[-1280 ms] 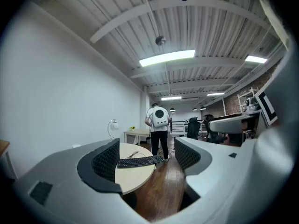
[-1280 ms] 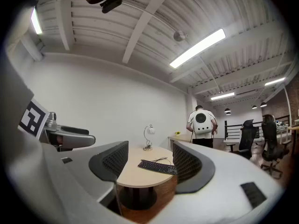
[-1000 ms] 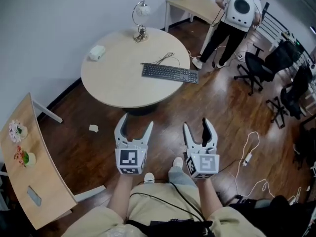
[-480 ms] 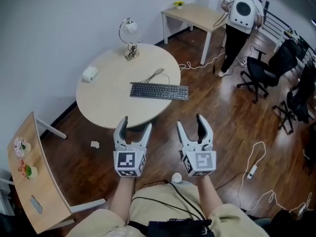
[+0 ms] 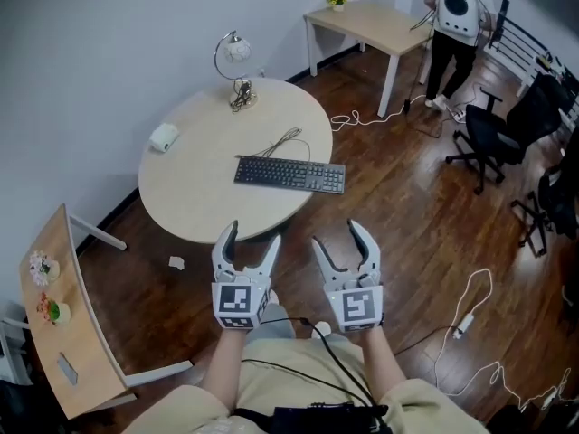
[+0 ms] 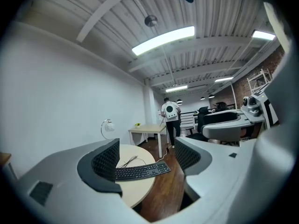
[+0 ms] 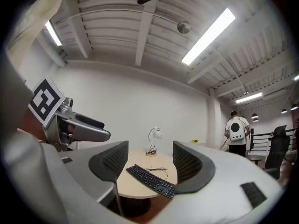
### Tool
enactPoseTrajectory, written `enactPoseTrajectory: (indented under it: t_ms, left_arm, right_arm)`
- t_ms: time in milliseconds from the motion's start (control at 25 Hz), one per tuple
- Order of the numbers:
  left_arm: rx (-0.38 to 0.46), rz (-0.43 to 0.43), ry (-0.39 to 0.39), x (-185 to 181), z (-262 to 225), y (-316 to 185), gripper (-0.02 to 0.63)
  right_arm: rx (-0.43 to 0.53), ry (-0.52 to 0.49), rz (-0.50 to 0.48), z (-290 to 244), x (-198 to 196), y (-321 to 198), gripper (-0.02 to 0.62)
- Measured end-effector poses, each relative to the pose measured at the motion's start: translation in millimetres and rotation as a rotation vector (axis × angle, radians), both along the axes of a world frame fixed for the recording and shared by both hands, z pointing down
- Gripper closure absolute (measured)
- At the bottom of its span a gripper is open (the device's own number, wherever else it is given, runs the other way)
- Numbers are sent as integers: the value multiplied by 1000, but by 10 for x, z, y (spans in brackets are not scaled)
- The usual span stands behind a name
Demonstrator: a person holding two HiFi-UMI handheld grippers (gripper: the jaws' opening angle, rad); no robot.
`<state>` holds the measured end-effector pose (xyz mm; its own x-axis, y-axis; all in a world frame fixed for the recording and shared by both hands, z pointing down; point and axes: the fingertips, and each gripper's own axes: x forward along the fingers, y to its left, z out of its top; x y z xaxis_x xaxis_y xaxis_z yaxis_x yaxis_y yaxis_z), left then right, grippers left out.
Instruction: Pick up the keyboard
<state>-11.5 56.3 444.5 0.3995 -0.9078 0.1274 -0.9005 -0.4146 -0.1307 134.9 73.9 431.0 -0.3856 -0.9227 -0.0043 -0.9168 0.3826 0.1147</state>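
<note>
A black keyboard lies on the round beige table, near its right edge, with a thin cable running toward the lamp. It shows ahead between the jaws in both gripper views. My left gripper is open and empty over the floor, just short of the table's near edge. Beside it, my right gripper is open and empty too, also short of the table. Neither touches the keyboard.
A chrome lamp and a small white box sit on the round table. A rectangular desk, a standing person and office chairs are at the far right. A wooden bench stands left. Cables lie on the floor.
Both grippers and the view have moved toward the round table; the keyboard now lies closer ahead. The jaws keep the same opening.
</note>
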Motion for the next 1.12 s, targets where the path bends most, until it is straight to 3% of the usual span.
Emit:
enactPoseTrajectory:
  t_ms: [360,560,760,920,1120]
  left_arm:
    - [-14,26,18,-87,217,-1190,253]
    - [9,86,30,-87,120,-2022,253]
    - [-4,97,49,-363,125,-2741,253]
    - [-47,100,70,-545,244,-3094,253]
    - [-78,128,56,-383,346,-3423,253]
  right_arm:
    - [-63,-26,58,340,122,-1136,287]
    - [-72,-67,97,164,120,-1964,287]
    - [-98,-92,167,203,114,-2719,287]
    - [-149,-92,210,315,151,-2931,287]
    - [-281,-46,254,794,548,-3125,287]
